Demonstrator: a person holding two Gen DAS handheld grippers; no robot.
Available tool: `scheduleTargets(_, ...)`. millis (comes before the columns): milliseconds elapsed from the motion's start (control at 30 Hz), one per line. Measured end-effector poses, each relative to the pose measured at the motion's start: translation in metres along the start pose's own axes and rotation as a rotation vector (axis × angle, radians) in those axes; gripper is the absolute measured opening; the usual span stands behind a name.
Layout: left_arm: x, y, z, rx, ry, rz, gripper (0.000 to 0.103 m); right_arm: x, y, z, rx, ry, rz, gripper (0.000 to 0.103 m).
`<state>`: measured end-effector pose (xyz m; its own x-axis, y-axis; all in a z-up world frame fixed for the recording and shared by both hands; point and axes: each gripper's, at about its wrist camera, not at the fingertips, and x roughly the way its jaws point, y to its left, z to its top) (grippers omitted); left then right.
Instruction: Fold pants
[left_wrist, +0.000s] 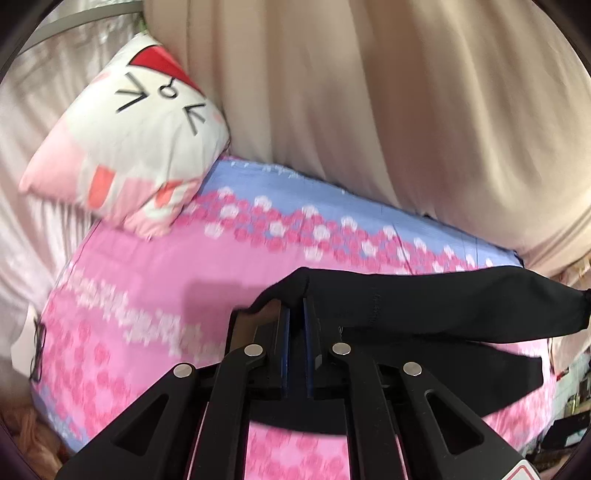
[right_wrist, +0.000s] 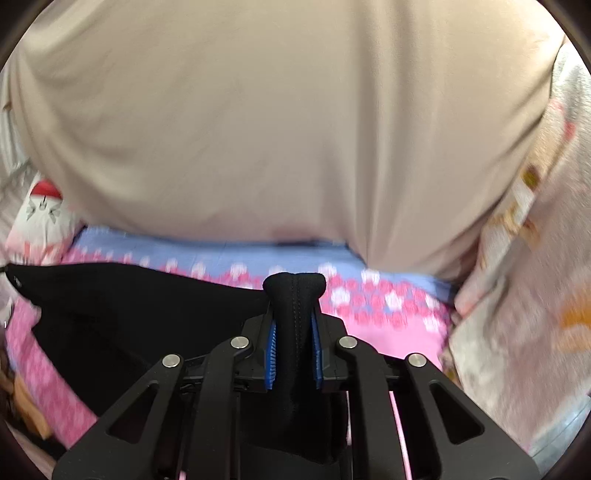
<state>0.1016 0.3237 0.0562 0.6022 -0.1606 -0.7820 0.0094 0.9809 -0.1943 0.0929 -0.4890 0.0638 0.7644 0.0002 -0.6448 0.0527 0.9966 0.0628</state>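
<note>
The black pants (left_wrist: 424, 306) are held stretched above the pink flowered bed sheet (left_wrist: 147, 288). My left gripper (left_wrist: 296, 306) is shut on one end of the pants, with cloth draped over its fingertips. In the right wrist view my right gripper (right_wrist: 294, 314) is shut on a bunched fold of the pants (right_wrist: 295, 295), which sticks out past the blue pads (right_wrist: 271, 354). The rest of the pants (right_wrist: 129, 314) stretches away to the left, toward the other gripper.
A white and pink cat-face pillow (left_wrist: 133, 147) lies at the bed's far left corner. A beige curtain (right_wrist: 277, 110) hangs along the far side of the bed. A pale patterned blanket (right_wrist: 524, 277) is heaped at the right.
</note>
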Motion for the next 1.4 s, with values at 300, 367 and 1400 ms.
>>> scheduleTargets(300,0.024,0.033,-0.117,-0.046,0.175,0.057,0.008,0.017,0.007,-0.122,0.052,0.241,-0.034,0.014)
scheduleTargets(367,0.037,0.039,-0.136,-0.064,0.210,0.081,0.007,0.033,0.010,-0.144,0.049,0.305,-0.063,0.014)
scheduleTargets(1400,0.040,0.006,-0.194,-0.460,0.133,0.145,0.059,0.038,-0.068,-0.208,0.789,0.387,-0.086,0.064)
